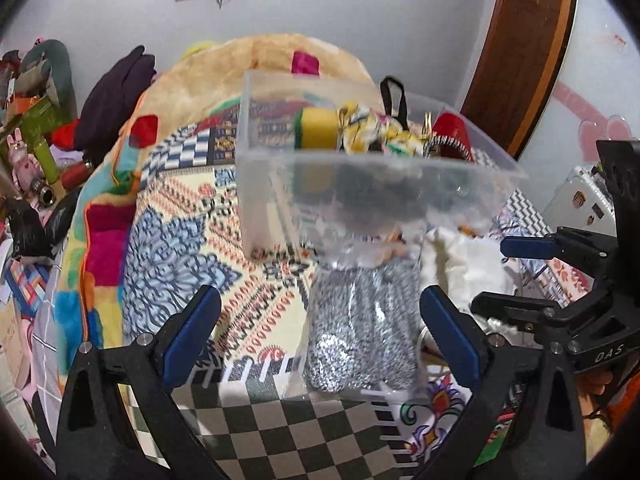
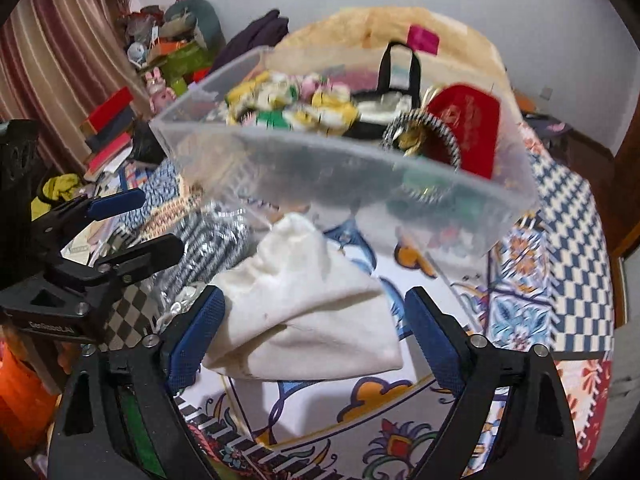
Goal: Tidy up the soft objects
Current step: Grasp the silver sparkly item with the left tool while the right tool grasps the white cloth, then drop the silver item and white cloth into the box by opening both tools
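A clear plastic bin stands on the patterned bedspread, holding several soft items: yellow-white fabric pieces, a red pouch and a black-handled bag. In front of it lie a black-and-white speckled item in a clear bag and a white cloth pouch. My left gripper is open, its fingers either side of the speckled bag's near end. My right gripper is open around the white pouch's near end; it also shows at the right of the left wrist view.
A tan plush blanket and a dark garment lie behind the bin. Cluttered toys and boxes crowd the left side. A wooden door stands at the back right. Books are stacked at left.
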